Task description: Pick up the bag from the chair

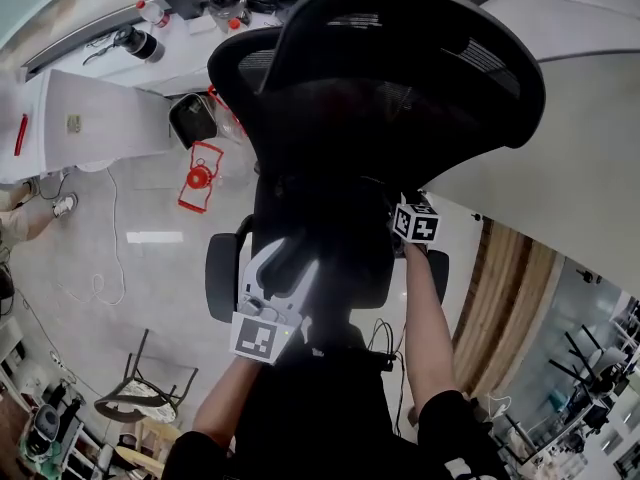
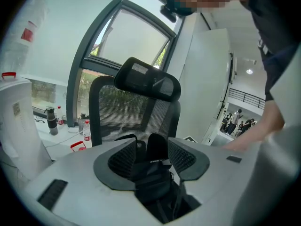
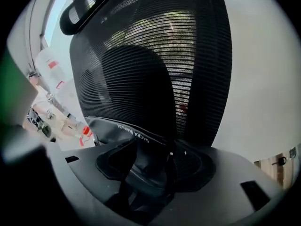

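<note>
A black mesh office chair [image 1: 400,58] fills the head view from above. The black bag [image 1: 335,268] is a dark mass at the seat, between both grippers, and its outline is hard to make out. My left gripper [image 1: 290,253] reaches in from the lower left. Its jaws are shut on a black fold and strap of the bag [image 2: 153,178], with the chair [image 2: 141,79] standing behind. My right gripper [image 1: 388,230] comes in from the right, shut on dark bag fabric with white lettering [image 3: 134,134], close under the chair's mesh back [image 3: 155,55].
A white desk [image 1: 90,118] stands left of the chair, with a red object [image 1: 200,176] on the floor by it. Bottles [image 2: 86,133] line the window counter. A wooden panel [image 1: 510,298] runs along the right. Another chair [image 1: 140,398] is at lower left.
</note>
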`<action>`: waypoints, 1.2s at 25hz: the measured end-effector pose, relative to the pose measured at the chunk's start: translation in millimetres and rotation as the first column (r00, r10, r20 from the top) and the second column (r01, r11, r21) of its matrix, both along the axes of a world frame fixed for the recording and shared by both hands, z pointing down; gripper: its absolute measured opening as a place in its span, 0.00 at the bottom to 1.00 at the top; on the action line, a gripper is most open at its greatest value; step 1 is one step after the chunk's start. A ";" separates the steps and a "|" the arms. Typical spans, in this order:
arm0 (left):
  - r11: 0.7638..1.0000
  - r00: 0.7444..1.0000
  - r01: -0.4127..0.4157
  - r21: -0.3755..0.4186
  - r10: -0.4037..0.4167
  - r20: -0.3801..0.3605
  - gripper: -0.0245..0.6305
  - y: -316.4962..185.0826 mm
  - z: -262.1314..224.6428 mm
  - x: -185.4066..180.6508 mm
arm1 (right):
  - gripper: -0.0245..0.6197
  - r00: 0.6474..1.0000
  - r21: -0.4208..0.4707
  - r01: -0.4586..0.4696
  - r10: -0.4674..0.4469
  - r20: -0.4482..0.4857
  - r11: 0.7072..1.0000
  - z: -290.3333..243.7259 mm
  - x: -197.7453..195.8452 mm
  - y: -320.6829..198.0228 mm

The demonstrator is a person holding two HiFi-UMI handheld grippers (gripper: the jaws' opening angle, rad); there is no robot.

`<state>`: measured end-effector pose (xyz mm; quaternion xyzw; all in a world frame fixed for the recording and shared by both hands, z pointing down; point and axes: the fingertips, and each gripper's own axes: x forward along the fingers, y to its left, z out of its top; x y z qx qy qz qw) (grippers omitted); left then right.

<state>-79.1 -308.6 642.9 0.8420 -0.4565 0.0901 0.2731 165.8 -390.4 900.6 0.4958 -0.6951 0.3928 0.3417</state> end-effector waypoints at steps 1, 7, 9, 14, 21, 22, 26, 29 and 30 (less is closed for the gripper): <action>1.000 1.000 0.000 -0.002 0.000 0.001 0.33 -1.1 0.9 -0.4 | 0.38 1.000 0.007 -0.001 0.001 -0.015 1.000 -0.5 0.5 -0.9; 1.000 1.000 -0.022 -0.005 0.022 0.010 0.33 -4.9 4.9 2.2 | 0.20 0.986 0.065 0.134 -0.126 -0.107 0.989 -14.9 -5.1 4.3; 0.999 0.999 -0.036 -0.009 0.037 0.019 0.33 -6.5 9.1 5.1 | 0.17 0.973 0.073 0.201 -0.190 -0.132 0.977 -18.3 -6.6 10.1; 0.996 0.993 -0.094 -0.011 0.094 0.070 0.36 -14.6 36.5 12.9 | 0.12 0.907 0.108 0.385 -0.354 -0.228 0.917 -23.3 -15.6 26.8; 0.981 0.972 -0.187 -0.058 0.193 0.132 0.39 -28.1 78.7 20.4 | 0.10 0.801 0.073 0.569 -0.531 -0.279 0.819 -27.7 -27.7 60.8; 0.976 0.966 -0.210 -0.065 0.217 0.140 0.40 -32.1 84.7 22.8 | 0.10 0.781 0.067 0.595 -0.556 -0.285 0.801 -28.0 -27.5 65.2; 0.921 0.891 -0.373 -0.111 0.389 0.235 0.41 -39.0 120.1 30.9 | 0.10 0.700 0.033 0.687 -0.650 -0.296 0.726 -28.5 -30.1 83.5; 0.849 0.753 -0.505 -0.155 0.521 0.403 0.44 -41.0 153.2 29.9 | 0.10 0.641 0.012 0.741 -0.702 -0.310 0.672 -28.7 -32.2 91.3; 0.828 0.704 -0.534 -0.174 0.549 0.451 0.44 -42.4 163.4 27.7 | 0.10 0.627 0.006 0.753 -0.714 -0.313 0.658 -29.0 -32.0 93.3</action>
